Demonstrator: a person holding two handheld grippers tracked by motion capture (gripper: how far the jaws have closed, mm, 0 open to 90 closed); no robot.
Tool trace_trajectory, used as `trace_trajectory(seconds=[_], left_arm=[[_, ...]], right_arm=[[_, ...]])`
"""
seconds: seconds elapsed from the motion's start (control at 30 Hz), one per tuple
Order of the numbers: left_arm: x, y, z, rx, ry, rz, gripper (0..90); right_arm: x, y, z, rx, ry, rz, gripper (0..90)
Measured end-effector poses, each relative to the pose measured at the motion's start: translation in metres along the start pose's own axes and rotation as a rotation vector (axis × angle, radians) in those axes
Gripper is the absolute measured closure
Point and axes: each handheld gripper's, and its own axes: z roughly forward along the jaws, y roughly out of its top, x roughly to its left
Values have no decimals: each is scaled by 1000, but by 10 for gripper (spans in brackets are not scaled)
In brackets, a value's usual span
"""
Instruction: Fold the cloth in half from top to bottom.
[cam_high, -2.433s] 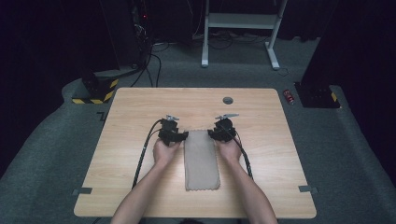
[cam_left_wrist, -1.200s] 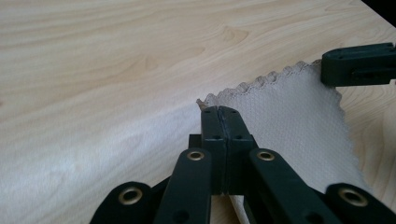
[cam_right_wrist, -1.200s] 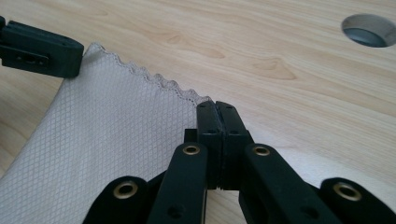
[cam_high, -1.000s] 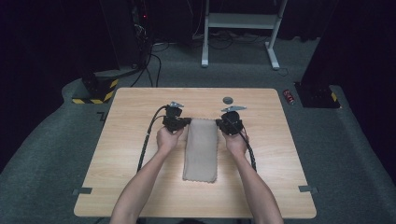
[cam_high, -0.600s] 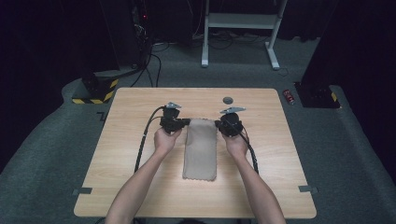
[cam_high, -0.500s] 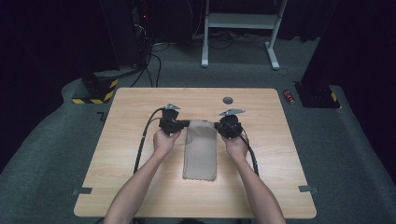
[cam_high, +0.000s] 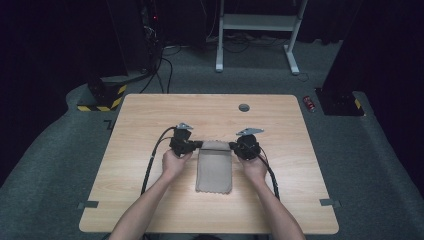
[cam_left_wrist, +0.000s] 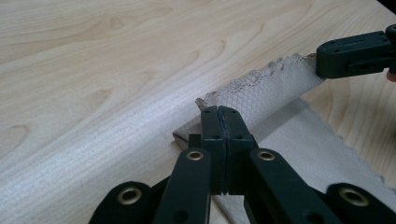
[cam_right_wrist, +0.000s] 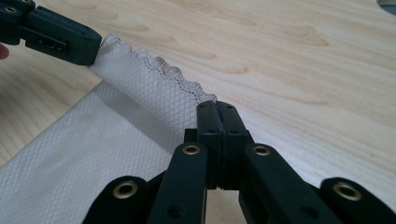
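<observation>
A beige waffle-weave cloth (cam_high: 215, 167) lies folded lengthwise in the middle of the wooden table (cam_high: 150, 120). My left gripper (cam_high: 197, 145) is shut on the cloth's far left corner (cam_left_wrist: 210, 100). My right gripper (cam_high: 232, 146) is shut on its far right corner (cam_right_wrist: 205, 99). Both hold the scalloped far edge (cam_right_wrist: 154, 65) slightly off the table, stretched between them. In the left gripper view the other gripper's jaws close on the far end of that edge, and the same shows in the right gripper view. The near end of the cloth rests flat on the wood.
A round grommet (cam_high: 244, 107) sits in the table near its far edge. Cables trail from both grippers toward the front. Grey tape marks (cam_high: 88, 205) lie at the front corners. A desk frame (cam_high: 255, 30) and dark equipment stand on the carpet beyond.
Both grippers moved away from me with the cloth's far edge, from mid-table toward the far side. Over the last half second they have stayed nearly still.
</observation>
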Motion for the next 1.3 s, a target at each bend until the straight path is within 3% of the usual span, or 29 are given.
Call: trace_trajectory(seconds=[0.27, 0.63, 0.73, 0.87, 1.13, 1.3], left_arm=[[-7, -10, -3, 1, -2, 18, 893], [-13, -21, -9, 4, -2, 37, 893], [-14, -22, -11, -5, -7, 34, 893], [-17, -25, -12, 2, -3, 62, 893], [-22, -32, -19, -27, -21, 49, 893], [-24, -35, -22, -25, -15, 62, 893]], right_arm=[[4, -12, -2, 7, 20, 2, 895], [14, -20, -5, 20, 20, -48, 895], [14, -22, -6, 19, 26, -43, 895], [14, -25, -10, 12, 35, -36, 895], [17, -30, -17, 3, 52, -37, 895], [21, -33, -19, 1, 62, -34, 895]])
